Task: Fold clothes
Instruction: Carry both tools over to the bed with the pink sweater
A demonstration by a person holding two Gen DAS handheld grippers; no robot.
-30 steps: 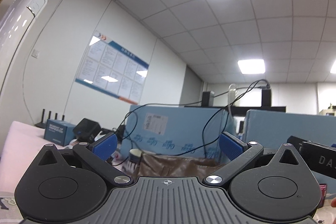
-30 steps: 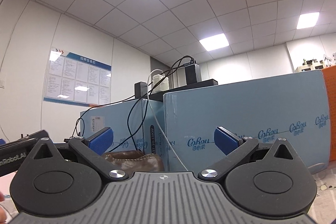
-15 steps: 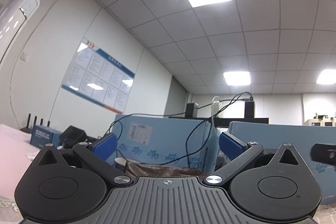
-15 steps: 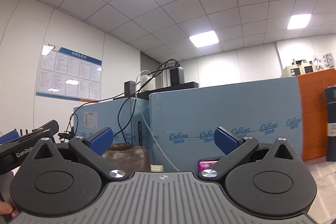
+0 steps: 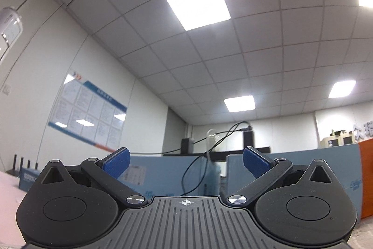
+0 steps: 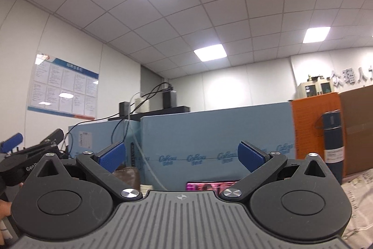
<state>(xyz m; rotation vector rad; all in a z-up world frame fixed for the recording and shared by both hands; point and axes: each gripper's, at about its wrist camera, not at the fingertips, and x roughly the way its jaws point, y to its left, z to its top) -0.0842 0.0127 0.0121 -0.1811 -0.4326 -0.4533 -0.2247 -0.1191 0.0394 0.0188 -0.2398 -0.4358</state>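
No clothes show in either view. My left gripper (image 5: pixel 186 163) is open and empty, tilted up toward the ceiling and the blue boxes. My right gripper (image 6: pixel 181 159) is open and empty, also pointing up and forward. The left gripper also shows at the left edge of the right wrist view (image 6: pixel 28 151), held in a hand. Whatever lies below both grippers is hidden by their bodies.
Blue cardboard boxes (image 6: pixel 214 132) stand ahead with black cables (image 5: pixel 198 169) hanging over them. A brown bag (image 6: pixel 128 176) and a phone with a lit screen (image 6: pixel 209 186) lie in front. A dark bottle (image 6: pixel 332 146) and an orange box (image 6: pixel 314 118) stand at right.
Both grippers have tilted upward and swung to the right; the ceiling fills more of each view. The brown bag has dropped out of the left wrist view. Both jaws stay open.
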